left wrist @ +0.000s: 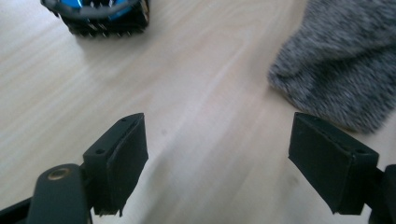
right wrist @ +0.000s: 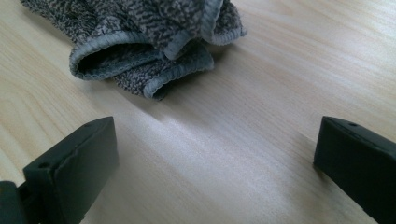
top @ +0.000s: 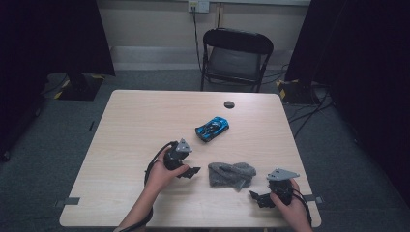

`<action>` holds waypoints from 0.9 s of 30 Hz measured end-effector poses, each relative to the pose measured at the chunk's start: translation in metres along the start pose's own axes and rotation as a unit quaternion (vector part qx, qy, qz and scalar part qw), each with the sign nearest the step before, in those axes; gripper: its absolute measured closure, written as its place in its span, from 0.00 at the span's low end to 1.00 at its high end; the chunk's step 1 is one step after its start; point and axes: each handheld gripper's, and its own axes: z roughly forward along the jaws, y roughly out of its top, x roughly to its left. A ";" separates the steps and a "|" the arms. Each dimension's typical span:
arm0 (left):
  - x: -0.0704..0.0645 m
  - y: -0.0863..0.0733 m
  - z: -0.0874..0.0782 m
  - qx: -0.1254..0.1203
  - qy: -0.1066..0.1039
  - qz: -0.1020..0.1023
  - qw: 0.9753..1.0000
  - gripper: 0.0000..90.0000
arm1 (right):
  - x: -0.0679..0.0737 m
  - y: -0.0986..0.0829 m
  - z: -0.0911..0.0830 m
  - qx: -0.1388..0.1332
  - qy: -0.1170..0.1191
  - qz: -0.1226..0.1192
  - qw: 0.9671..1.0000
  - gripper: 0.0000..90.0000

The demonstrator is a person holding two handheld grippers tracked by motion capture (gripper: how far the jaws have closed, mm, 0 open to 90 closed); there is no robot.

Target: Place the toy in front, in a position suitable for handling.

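Note:
A grey knitted cloth (top: 232,174) lies bunched on the light wooden table (top: 140,121), near its front. Behind it stands a blue and black toy car (top: 212,128). My left gripper (top: 193,170) is open just left of the cloth, low over the wood, with nothing between its jaws. In the left gripper view the cloth (left wrist: 345,60) lies at the upper right and the car (left wrist: 100,16) at the top left. My right gripper (top: 255,197) is open to the cloth's right front, and the right gripper view has the cloth's hemmed edges (right wrist: 154,42) beyond its jaws.
A small dark round disc (top: 229,104) sits near the table's far edge. A black folding chair (top: 236,58) stands behind the table. Cables run over the floor at the right. Dark curtains hang on both sides.

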 end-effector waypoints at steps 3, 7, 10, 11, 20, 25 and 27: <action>0.009 0.010 0.007 -0.004 0.000 0.002 1.000 0.21 | 0.000 0.000 0.000 0.000 -0.001 0.000 1.000 0.00; 0.018 0.023 0.015 -0.007 0.001 0.000 1.000 0.21 | 0.000 0.000 0.000 0.000 -0.001 0.000 1.000 0.00; 0.022 0.030 0.021 -0.007 0.002 0.003 1.000 0.21 | 0.000 0.000 0.000 0.000 0.000 0.000 1.000 0.00; 0.023 0.033 0.023 -0.011 0.002 0.000 1.000 0.21 | 0.000 0.000 0.000 0.000 -0.001 0.000 1.000 0.00; 0.031 0.058 0.035 -0.013 -0.002 0.006 1.000 0.20 | 0.000 0.000 0.000 0.000 -0.001 0.000 1.000 0.00; 0.035 0.070 0.040 -0.010 0.005 0.006 1.000 0.21 | 0.000 0.000 0.000 -0.001 0.001 -0.001 1.000 0.00; 0.037 0.073 0.043 -0.008 0.005 0.007 1.000 0.21 | 0.000 0.000 0.000 -0.001 0.001 0.000 1.000 0.00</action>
